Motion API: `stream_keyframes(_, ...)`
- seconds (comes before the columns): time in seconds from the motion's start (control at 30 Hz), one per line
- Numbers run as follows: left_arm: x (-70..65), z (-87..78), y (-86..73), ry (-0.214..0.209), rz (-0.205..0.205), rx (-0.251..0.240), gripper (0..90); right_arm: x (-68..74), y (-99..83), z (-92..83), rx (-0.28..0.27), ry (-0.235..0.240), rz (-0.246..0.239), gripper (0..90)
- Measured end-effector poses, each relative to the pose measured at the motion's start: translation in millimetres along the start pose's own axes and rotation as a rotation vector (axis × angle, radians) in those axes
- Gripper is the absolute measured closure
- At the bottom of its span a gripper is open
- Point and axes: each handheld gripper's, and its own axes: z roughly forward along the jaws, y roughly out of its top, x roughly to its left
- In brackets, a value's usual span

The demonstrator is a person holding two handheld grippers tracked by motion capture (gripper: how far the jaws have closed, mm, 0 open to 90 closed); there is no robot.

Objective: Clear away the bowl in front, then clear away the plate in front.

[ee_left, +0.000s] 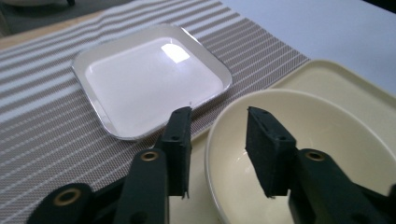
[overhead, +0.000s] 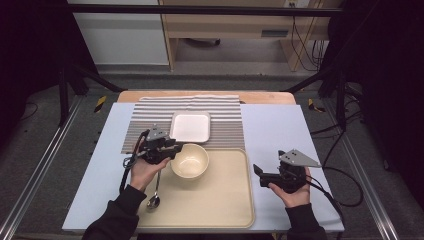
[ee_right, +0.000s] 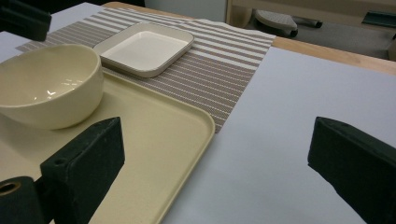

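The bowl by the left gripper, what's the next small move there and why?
Probably lift the left gripper up and clear of the bowl. Its jaws straddle the near rim without pressing on it, and the bowl sits on the tray, so it looks released.

The left gripper (ee_left: 217, 140) view cuts the round cream ceramic bowl (ee_left: 317, 140) off at the bottom edge, so its near rim is out of frame, and the right-hand jaw covers part of the inside. Can't tell there if either pad touches the rim. From the high view, the left hand (overhead: 145, 170) and gripper hide the bowl's left edge plus the top of the metal spoon (overhead: 155, 197) handle. In the right gripper (ee_right: 217, 163) view the flat cream plastic tray (ee_right: 154, 140) runs off the bottom-left, behind the near jaw. Background furniture beyond the table is blurry.
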Motion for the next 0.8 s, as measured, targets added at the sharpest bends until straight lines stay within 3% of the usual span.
stream_keyframes(0.2, 6.9, -13.7, 11.8, 0.051, 0.033, -0.042, 41.1, -0.5, 0.6, -0.9, -0.004, -0.003, 0.004, 4.2)
stream_keyframes(0.33, 13.5, -16.3, 16.5, 0.063, 0.037, -0.056, 35.3, -0.4, 1.6, -1.0, -0.007, 0.0, 0.009, 4.2)
stream_keyframes(0.8, 34.8, -16.3, 43.9, 0.111, 0.018, -0.138, 33.0, -0.6, 2.5, -2.9, -0.014, 0.003, 0.014, 4.2)
